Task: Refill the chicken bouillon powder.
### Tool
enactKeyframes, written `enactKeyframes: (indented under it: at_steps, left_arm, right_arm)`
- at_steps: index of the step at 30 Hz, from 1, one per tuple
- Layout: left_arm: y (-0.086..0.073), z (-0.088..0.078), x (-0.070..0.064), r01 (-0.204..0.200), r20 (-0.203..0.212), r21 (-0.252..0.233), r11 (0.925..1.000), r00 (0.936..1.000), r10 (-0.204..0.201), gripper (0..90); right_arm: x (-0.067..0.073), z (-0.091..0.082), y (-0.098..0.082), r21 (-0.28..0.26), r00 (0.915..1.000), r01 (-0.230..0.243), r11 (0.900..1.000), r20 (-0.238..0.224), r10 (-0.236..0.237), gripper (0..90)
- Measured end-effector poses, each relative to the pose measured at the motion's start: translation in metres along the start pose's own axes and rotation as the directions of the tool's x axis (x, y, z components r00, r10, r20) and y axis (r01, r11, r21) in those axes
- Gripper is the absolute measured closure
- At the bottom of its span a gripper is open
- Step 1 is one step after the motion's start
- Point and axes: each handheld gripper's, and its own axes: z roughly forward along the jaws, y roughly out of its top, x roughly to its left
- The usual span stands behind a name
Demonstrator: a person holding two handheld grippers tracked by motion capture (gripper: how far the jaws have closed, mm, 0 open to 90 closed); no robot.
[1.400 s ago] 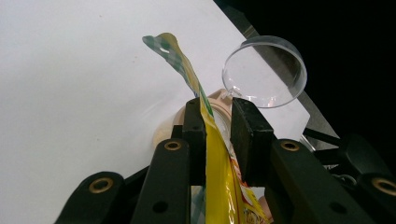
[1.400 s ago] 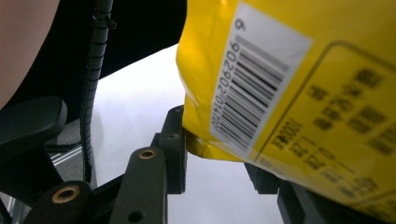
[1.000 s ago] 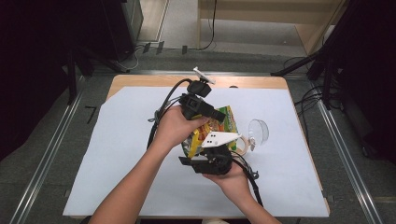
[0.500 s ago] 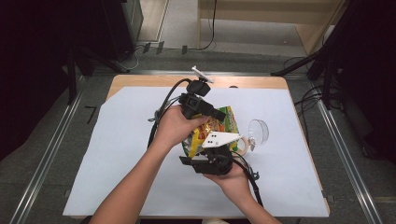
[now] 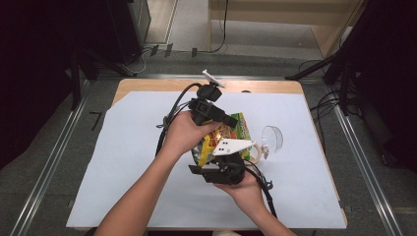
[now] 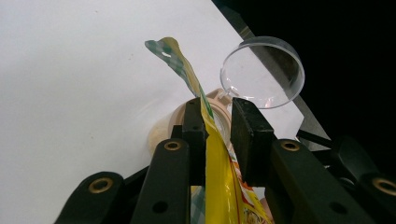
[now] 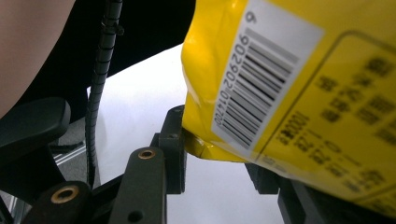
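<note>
White-covered counter carries a clear round plastic cup. Just beside it, the yellow crinkled snack bag is clamped by the left hand-held gripper at its top and the right hand-held gripper at its bottom corner.

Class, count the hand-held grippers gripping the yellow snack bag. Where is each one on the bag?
2. The left hand-held gripper pinches the yellow snack bag at its thin top edge, above a small container. The right hand-held gripper clamps the bag's bottom corner near the barcode.
</note>
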Motion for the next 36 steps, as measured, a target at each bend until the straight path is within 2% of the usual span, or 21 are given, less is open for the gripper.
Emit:
enactKeyframes:
  at_steps: [8, 20, 25, 36]
  left_arm:
    - [0.001, 0.0015, 0.0019, 0.005, 0.003, 0.005, 1.0, 1.0, -0.005, 76.1]
    - [0.0013, 0.0027, 0.0005, -0.002, 0.005, -0.003, 1.0, 1.0, 0.002, 76.1]
    - [0.0011, 0.002, 0.0009, -0.007, 0.009, -0.01, 0.9999, 0.9999, 0.007, 76.1]
    - [0.0011, 0.0037, 0.0013, -0.001, 0.012, -0.009, 1.0, 0.9999, 0.001, 76.1]
  right_arm:
    - [-0.0019, 0.0005, 0.0, 0.001, 0.9998, -0.018, 1.0, -0.004, 0.018, 64.6]
    - [-0.0031, 0.0, -0.001, 0.006, 1.0, 0.002, 1.0, 0.006, -0.002, 64.4]
    - [-0.0029, 0.0005, -0.0011, 0.017, 0.9986, 0.04, 0.999, 0.034, -0.04, 64.3]
    - [-0.0032, -0.0009, -0.0017, 0.019, 0.9991, 0.032, 0.999, 0.025, -0.033, 64.2]
